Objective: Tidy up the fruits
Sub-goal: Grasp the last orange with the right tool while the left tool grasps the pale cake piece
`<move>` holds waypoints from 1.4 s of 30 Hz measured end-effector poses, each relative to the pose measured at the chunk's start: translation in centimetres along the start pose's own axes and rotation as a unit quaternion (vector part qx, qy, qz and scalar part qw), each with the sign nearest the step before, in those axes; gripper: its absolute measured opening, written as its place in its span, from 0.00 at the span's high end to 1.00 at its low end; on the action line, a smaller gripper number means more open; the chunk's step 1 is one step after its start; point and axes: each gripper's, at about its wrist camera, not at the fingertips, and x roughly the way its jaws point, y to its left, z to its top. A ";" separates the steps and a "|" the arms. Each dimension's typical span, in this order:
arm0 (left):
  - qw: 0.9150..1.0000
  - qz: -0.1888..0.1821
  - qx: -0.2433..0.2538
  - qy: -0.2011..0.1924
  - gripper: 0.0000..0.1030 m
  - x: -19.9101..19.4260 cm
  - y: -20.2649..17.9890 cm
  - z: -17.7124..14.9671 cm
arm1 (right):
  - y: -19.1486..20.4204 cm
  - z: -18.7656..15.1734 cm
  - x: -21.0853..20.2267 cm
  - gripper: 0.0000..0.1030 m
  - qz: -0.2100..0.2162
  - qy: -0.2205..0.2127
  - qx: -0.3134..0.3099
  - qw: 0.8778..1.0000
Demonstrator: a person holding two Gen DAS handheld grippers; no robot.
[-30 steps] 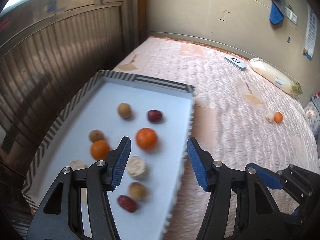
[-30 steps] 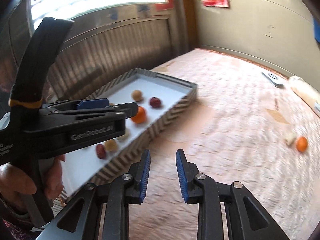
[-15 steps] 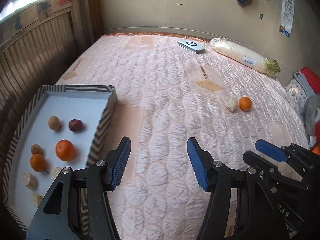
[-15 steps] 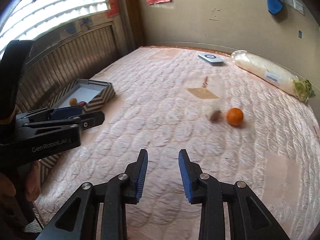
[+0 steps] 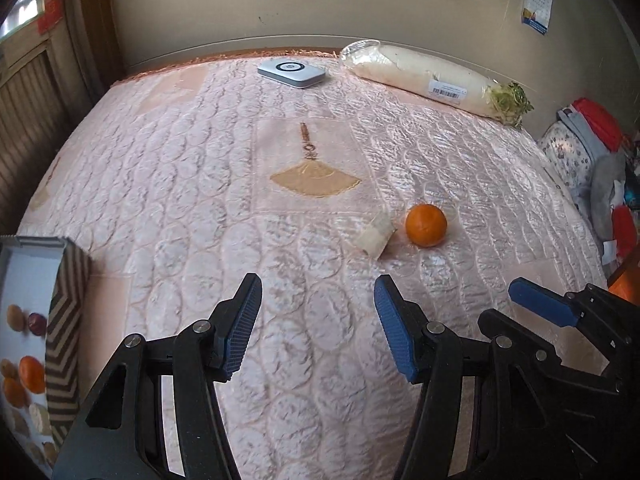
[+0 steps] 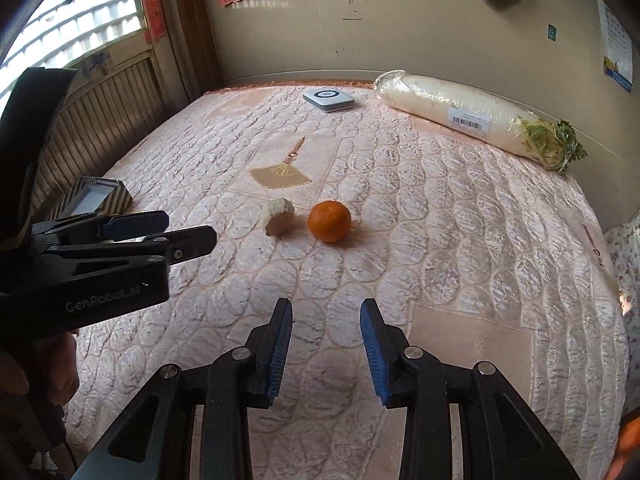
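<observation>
An orange (image 5: 425,225) (image 6: 329,221) lies on the pink quilted bed beside a pale beige chunk (image 5: 376,237) (image 6: 279,216), just apart from it. A zigzag-patterned tray (image 5: 66,312) (image 6: 116,198) with a white floor holds several fruits, among them an orange (image 5: 31,374) and a dark red one (image 5: 37,323), at the bed's left edge. My left gripper (image 5: 316,320) is open and empty, short of the chunk; it shows from the side in the right wrist view (image 6: 180,236). My right gripper (image 6: 326,332) is open and empty, short of the orange.
A wrapped white radish (image 5: 432,78) (image 6: 472,118) and a flat white device (image 5: 291,72) (image 6: 329,99) lie at the bed's far edge by the wall. Wooden panelling (image 6: 112,120) runs along the left. Clothes and bags (image 5: 592,160) pile up at the right.
Both grippers have swung right, away from the tray, and moved closer to the orange and chunk. The right gripper's jaws have opened wider.
</observation>
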 end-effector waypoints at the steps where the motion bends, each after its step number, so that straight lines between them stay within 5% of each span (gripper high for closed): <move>1: 1.000 -0.004 0.006 0.001 0.43 0.6 -0.3 0.4 | -0.3 0.1 0.1 0.66 -0.001 0.000 0.000 1.000; 14: 1.000 -0.006 0.022 0.010 0.43 4.5 -1.3 2.1 | -2.9 2.4 3.2 0.63 -0.002 0.006 0.016 1.000; 16: 1.000 -0.003 0.019 0.005 0.62 4.3 -1.1 2.1 | -2.5 2.7 3.6 0.63 0.001 0.004 0.013 1.000; 21: 1.000 -0.009 0.007 0.005 0.80 3.8 -0.2 1.8 | -1.4 3.7 4.5 0.63 0.003 -0.002 0.001 1.000; 35: 0.999 -0.021 -0.035 -0.003 0.84 2.0 2.1 0.4 | -0.4 4.3 6.4 0.71 -0.001 -0.001 -0.001 1.000; 39: 0.999 -0.034 -0.014 -0.009 0.77 1.6 1.1 1.1 | -0.9 3.8 5.2 0.71 -0.001 -0.006 0.007 1.000; 42: 1.000 -0.024 -0.007 -0.016 0.42 1.8 0.6 1.4 | -1.1 3.7 4.8 0.71 -0.005 -0.009 0.006 1.000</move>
